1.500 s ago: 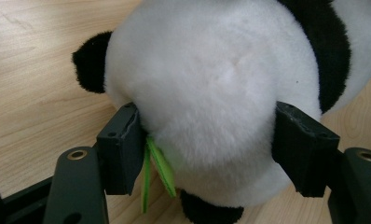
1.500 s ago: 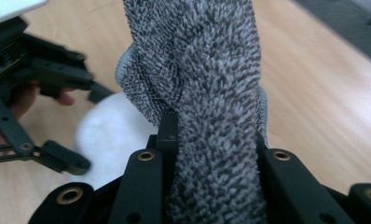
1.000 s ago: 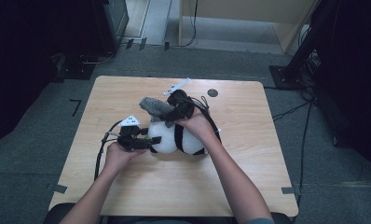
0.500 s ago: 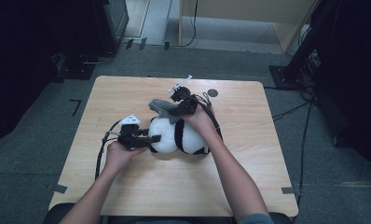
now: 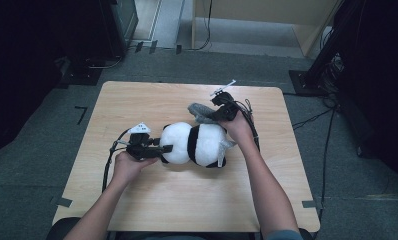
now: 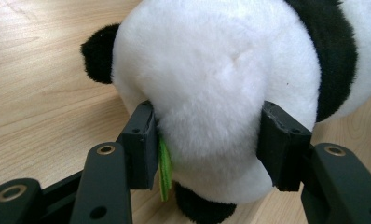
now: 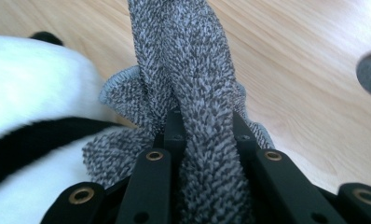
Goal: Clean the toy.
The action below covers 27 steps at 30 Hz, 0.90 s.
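The wooden table (image 5: 137, 200) carries a plush panda (image 5: 194, 145) lying on its side near the middle. The left gripper (image 6: 207, 140) has its jaws closed onto the panda's white rump, the pads sunk into the fur. The right gripper (image 7: 204, 135) pinches a grey cloth (image 7: 193, 70) tight, bunched just behind the toy. The likely trouble: soft plush may squeeze out of the left grip if pulled, or the cloth may snag and drag the panda along

panda toy (image 6: 221, 93) cut off at frame edges, grey cloth (image 7: 193, 93) top cropped
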{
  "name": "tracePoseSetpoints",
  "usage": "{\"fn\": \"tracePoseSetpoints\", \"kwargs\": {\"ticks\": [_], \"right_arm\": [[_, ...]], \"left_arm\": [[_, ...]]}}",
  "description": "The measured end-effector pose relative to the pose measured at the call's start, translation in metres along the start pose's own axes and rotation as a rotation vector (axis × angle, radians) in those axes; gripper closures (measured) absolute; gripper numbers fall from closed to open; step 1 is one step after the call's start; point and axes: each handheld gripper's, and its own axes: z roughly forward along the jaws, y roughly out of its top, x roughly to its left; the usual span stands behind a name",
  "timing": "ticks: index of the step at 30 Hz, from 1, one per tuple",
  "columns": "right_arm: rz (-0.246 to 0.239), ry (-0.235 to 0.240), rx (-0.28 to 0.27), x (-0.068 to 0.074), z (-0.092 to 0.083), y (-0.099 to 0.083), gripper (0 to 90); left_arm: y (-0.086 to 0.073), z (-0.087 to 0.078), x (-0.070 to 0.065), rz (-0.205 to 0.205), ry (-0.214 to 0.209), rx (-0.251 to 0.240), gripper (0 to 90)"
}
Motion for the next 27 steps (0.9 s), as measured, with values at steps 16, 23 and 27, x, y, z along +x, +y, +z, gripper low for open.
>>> {"fn": "tracePoseSetpoints", "kwargs": {"ticks": [16,23,27], "right_arm": [[0.039,-0.007,-0.099,-0.015,-0.034,-0.008,75.8],[-0.049,0.046,-0.151,0.026,-0.047,0.018,75.7],[-0.12,0.089,-0.154,0.058,-0.041,0.03,75.6]], "left_arm": [[-0.003,-0.001,0.001,0.012,-0.008,-0.011,44.5],[-0.003,-0.001,0.002,0.017,-0.009,-0.018,43.8],[-0.003,-0.001,0.001,0.019,-0.009,-0.018,43.6]]}}
